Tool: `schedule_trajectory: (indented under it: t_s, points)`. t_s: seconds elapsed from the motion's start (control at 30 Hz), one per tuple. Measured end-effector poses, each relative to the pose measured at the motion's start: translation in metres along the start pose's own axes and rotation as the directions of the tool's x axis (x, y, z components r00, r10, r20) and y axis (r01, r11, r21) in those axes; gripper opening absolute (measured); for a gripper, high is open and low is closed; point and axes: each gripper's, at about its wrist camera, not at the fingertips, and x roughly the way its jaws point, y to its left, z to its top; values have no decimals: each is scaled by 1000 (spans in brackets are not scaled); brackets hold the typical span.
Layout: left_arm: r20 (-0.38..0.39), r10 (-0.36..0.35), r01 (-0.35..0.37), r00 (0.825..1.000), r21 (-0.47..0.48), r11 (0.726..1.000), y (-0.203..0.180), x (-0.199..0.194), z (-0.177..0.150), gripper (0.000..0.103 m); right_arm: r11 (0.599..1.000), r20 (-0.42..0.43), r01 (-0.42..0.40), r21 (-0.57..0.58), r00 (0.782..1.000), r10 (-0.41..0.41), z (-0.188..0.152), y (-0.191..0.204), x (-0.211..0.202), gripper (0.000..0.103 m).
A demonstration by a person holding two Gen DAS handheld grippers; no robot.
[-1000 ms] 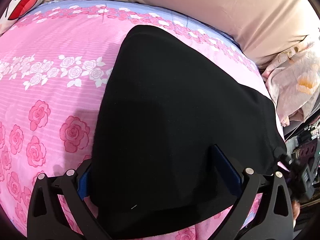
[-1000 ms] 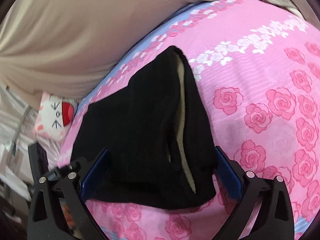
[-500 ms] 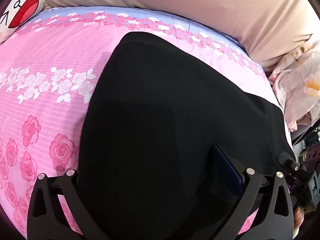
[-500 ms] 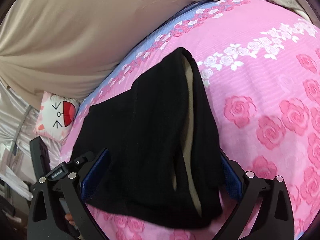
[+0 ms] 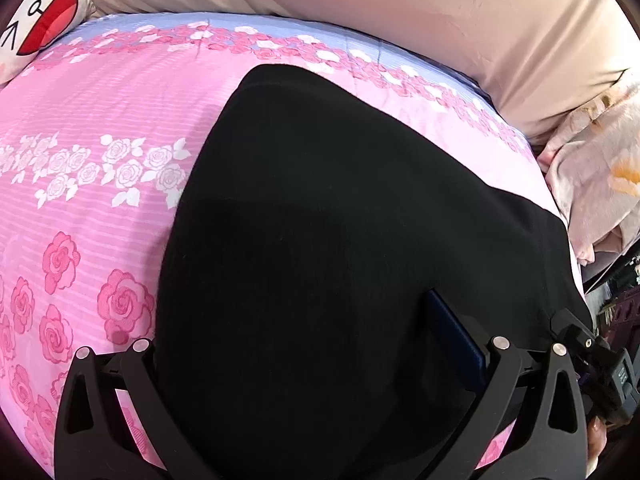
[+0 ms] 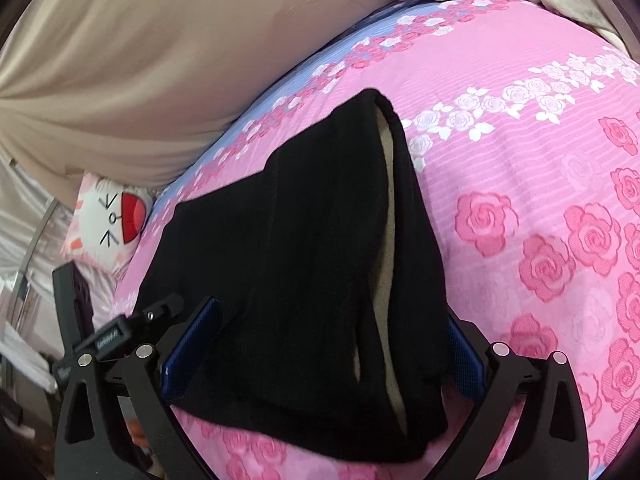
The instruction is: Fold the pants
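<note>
Black pants (image 5: pixel 340 240) lie folded on the pink rose bedsheet (image 5: pixel 100 140). In the right wrist view the pants (image 6: pixel 300 260) show their open waistband with a beige lining (image 6: pixel 386 248). My left gripper (image 5: pixel 304 344) is open, its fingers wide apart, with the near edge of the cloth lying between them; the left finger is covered by cloth. My right gripper (image 6: pixel 320 344) is open too, its blue pads (image 6: pixel 188 344) on either side of the waistband end. The right gripper also shows at the far right of the left wrist view (image 5: pixel 592 356).
A beige curtain or cover (image 5: pixel 400 12) runs along the far side of the bed. A white cartoon pillow (image 5: pixel 36 28) lies at one end and shows in the right wrist view (image 6: pixel 108 220). A floral quilt (image 5: pixel 600 160) is bunched at the other end.
Both grippers have moved forward over the pants, so the cloth fills more of each view. The pants lie the same way. Both grippers stay open.
</note>
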Motion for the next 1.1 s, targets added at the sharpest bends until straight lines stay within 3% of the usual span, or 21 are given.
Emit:
schedule_trajectory:
  t_s: [0.1, 0.13, 0.2, 0.4, 0.47, 0.53, 0.63, 0.73, 0.8, 0.87, 0.93, 1.03, 1.1]
  points:
    - [-8, -20, 20, 1000, -6, 1000, 0, 1, 3, 98, 999, 25, 19, -29, 1000, -19, 2, 4, 6, 97]
    - [-13, -32, 32, 999, -12, 999, 1, 1, 5, 98, 999, 29, 27, -37, 999, -26, 3, 6, 7, 91]
    - [-16, -55, 55, 998, -9, 998, -2, 0, 6, 96, 998, 31, 54, -37, 998, -52, 4, 7, 9, 62]
    - [26, -51, 50, 998, 57, 997, -11, -8, 8, 62, 1000, 13, -28, 1, 1000, 28, 10, -4, 9, 41]
    - [34, -73, 71, 997, 54, 996, -8, -18, 10, 42, 999, 13, -39, -16, 999, 39, 10, 3, 3, 38]
    - [38, -98, 95, 994, 60, 994, -5, -27, 12, 30, 998, 17, -55, -33, 998, 56, 9, 9, -4, 36]
    - [13, -140, 139, 990, 44, 989, 1, -35, 11, 24, 995, 16, -86, -52, 996, 87, 6, 18, -15, 35]
    - [-23, -203, 203, 979, -8, 979, 12, -40, 7, 25, 992, 0, -120, -29, 993, 120, 1, 15, -24, 35]
    - [-56, -207, 205, 977, -40, 978, 18, -35, 3, 36, 993, -11, -118, -14, 993, 118, -4, 10, -25, 37]
    - [-83, -179, 172, 980, -82, 982, 26, -20, 2, 69, 995, -26, -96, 19, 995, 97, -7, -1, -18, 40]
    - [-71, -194, 184, 978, -130, 974, 33, -12, 0, 84, 993, -39, -97, 64, 994, 99, -8, -12, -11, 50]
    - [-55, -154, 148, 987, -101, 984, 22, -9, 2, 87, 987, -36, -120, 109, 992, 124, -9, -22, -7, 54]
    - [-24, -116, 114, 993, -74, 991, 15, -8, 1, 80, 990, -35, -107, 92, 993, 110, -9, -18, -6, 53]
